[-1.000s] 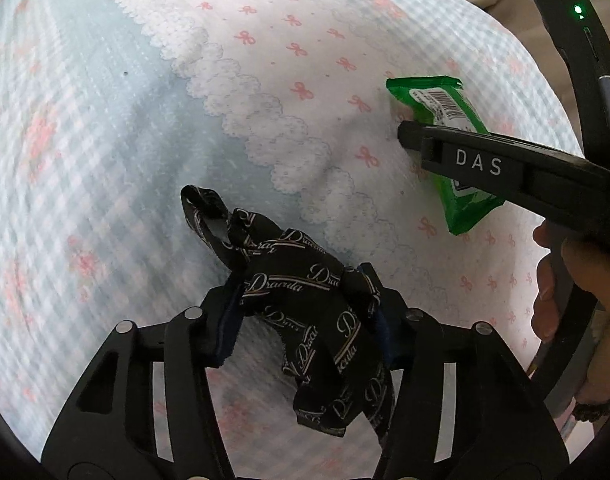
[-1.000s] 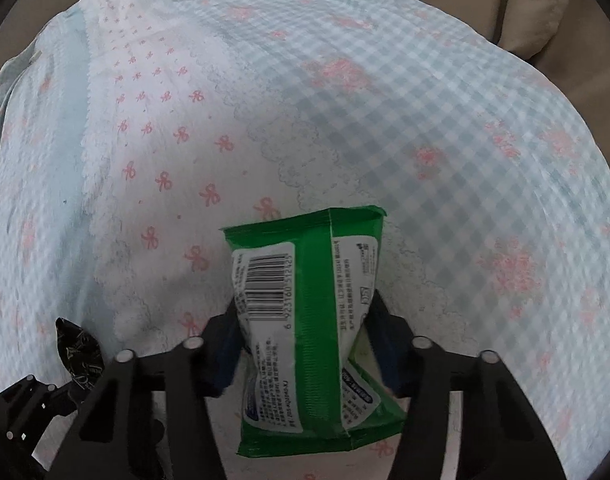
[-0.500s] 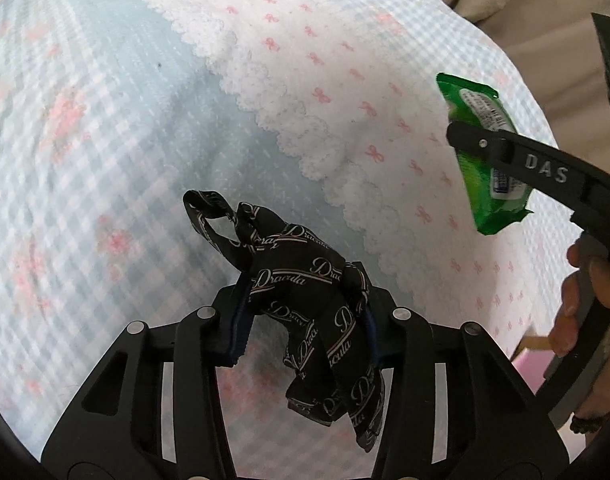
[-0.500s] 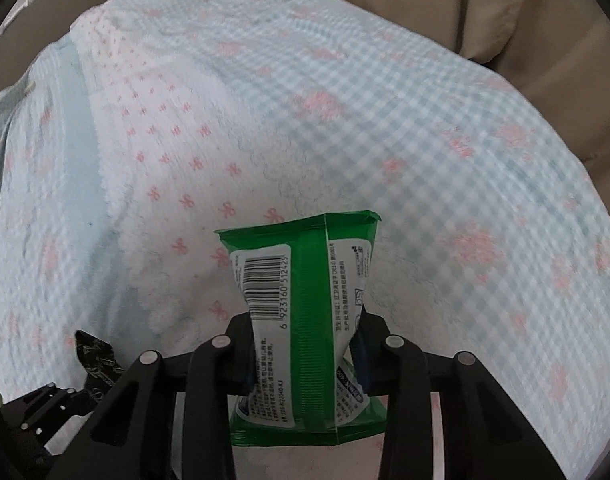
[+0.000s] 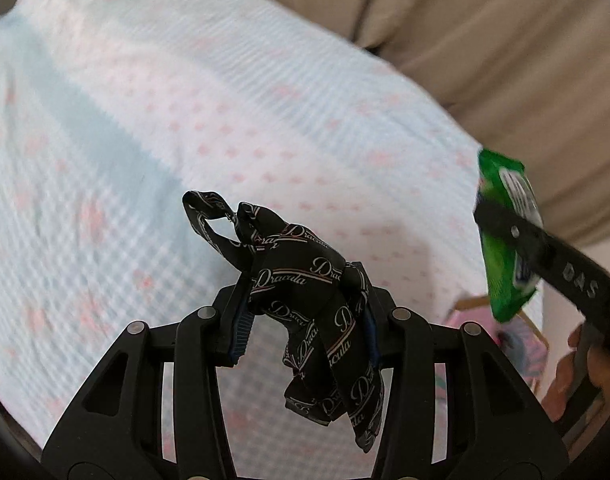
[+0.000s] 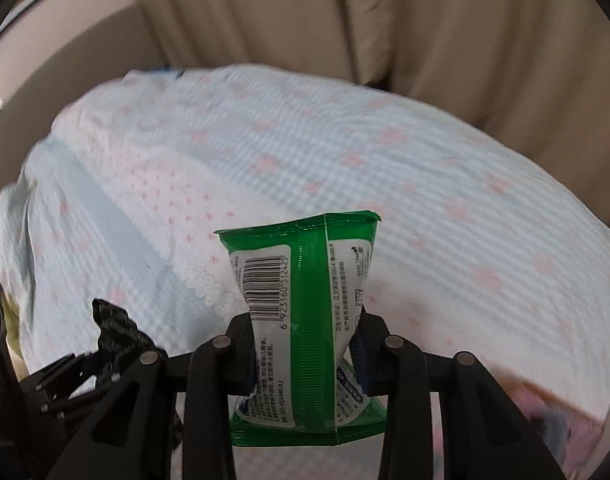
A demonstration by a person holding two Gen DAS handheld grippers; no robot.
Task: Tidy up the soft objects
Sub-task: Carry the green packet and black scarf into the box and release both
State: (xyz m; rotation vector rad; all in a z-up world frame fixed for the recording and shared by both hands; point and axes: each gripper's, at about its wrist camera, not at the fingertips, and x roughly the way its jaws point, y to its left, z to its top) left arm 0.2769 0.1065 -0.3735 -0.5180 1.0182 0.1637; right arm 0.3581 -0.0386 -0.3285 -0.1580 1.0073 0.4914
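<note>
- Black printed ribbon is being pinched in left claw, dangling above the bed.
- Green wipes pack is being clamped in right claw, also airborne.
- Both grips should be kept firm; loose ribbon tail is best carried slowly.

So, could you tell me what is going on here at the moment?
A person holds a gripper in each hand above a bed with a checked bedspread. The left gripper is clamped on a crumpled black printed cloth, and the right gripper pinches a green wipes packet. Both things hang clear of the bedspread.
</note>
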